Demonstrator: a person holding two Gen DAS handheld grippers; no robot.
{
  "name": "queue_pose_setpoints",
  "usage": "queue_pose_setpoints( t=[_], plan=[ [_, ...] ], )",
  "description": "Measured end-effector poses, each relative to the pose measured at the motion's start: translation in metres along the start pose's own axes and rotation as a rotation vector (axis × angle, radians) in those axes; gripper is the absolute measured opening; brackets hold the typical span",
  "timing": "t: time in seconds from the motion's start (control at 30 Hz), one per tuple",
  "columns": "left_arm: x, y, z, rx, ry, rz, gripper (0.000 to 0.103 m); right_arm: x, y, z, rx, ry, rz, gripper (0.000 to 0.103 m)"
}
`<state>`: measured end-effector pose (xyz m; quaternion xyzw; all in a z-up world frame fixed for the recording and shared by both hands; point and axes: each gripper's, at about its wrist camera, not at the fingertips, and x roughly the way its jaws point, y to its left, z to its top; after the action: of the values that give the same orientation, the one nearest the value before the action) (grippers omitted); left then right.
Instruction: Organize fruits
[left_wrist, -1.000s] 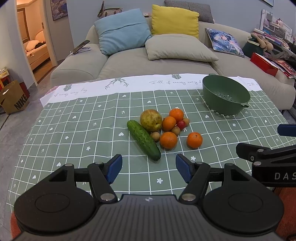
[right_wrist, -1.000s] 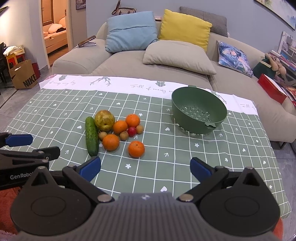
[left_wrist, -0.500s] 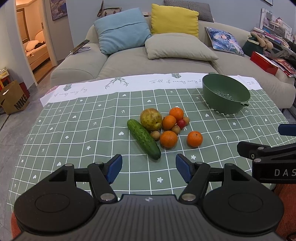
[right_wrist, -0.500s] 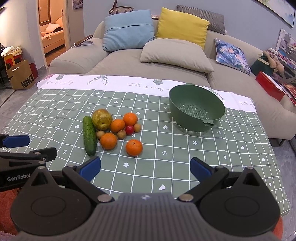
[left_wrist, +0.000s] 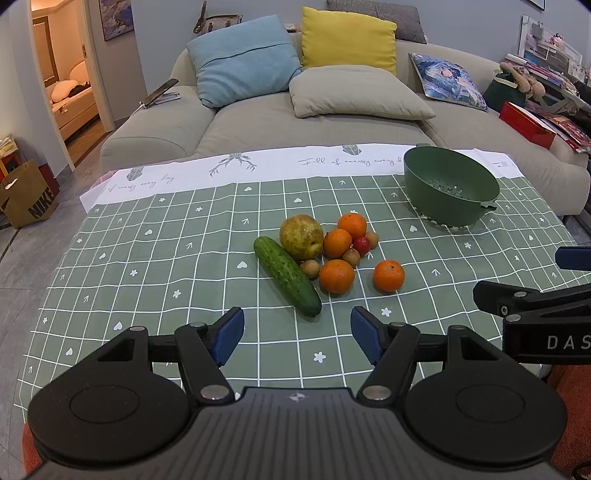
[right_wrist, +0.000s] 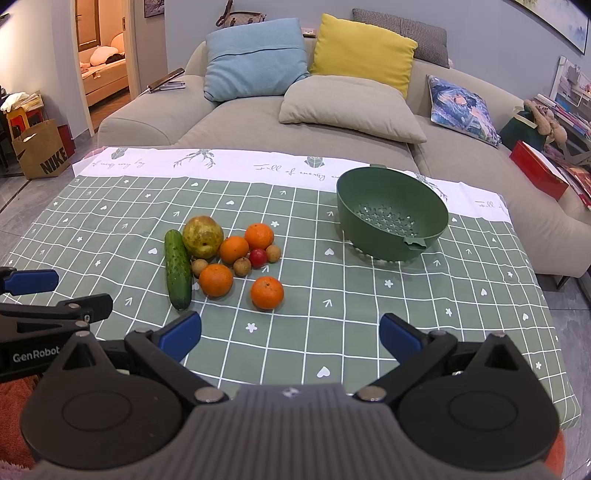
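Advanced slightly toward fruit pile (right_wrist: 229, 258); left gripper (left_wrist: 297, 334) and right gripper (right_wrist: 290, 330) both spread, empty; colander (right_wrist: 391, 218) apart, unobstructed.

Sofa: wide beige sofa (left_wrist: 258, 125) directly behind the worktop, along a grey-blue wall (left_wrist: 162, 33).
Cushions: blue cushion (left_wrist: 243, 59), yellow cushion (left_wrist: 347, 40), beige cushion (left_wrist: 354, 92), printed cushion (left_wrist: 447, 79).
Worktop: covered by a green checked tablecloth (left_wrist: 147, 258) with a white far border.
Floor: grey tiles (left_wrist: 22, 251).
Doorway: at left, open to a warmly lit room (left_wrist: 70, 88).
Bag: brown Nike paper bag (left_wrist: 29, 195) on the floor.
Right side: cluttered shelves (left_wrist: 546, 62).
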<state>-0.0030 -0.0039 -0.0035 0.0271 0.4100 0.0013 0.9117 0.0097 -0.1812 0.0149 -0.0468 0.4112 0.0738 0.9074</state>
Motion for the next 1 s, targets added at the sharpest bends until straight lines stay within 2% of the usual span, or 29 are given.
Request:
queue_pose_setpoints(
  t=[0.63, 1.0],
  plan=[
    [0.0011, -0.0009, -0.0021, -0.001, 0.004, -0.002, 0.078, 0.0030, -0.0013, -0.0016, 0.009, 0.011, -0.001, 0.098],
    [0.0023, 0.0010, 0.0001, -0.015, 0.014, -0.032, 0.078, 0.0043, -0.0004, -0.0027, 0.013, 0.020, 0.000, 0.098]
  ],
)
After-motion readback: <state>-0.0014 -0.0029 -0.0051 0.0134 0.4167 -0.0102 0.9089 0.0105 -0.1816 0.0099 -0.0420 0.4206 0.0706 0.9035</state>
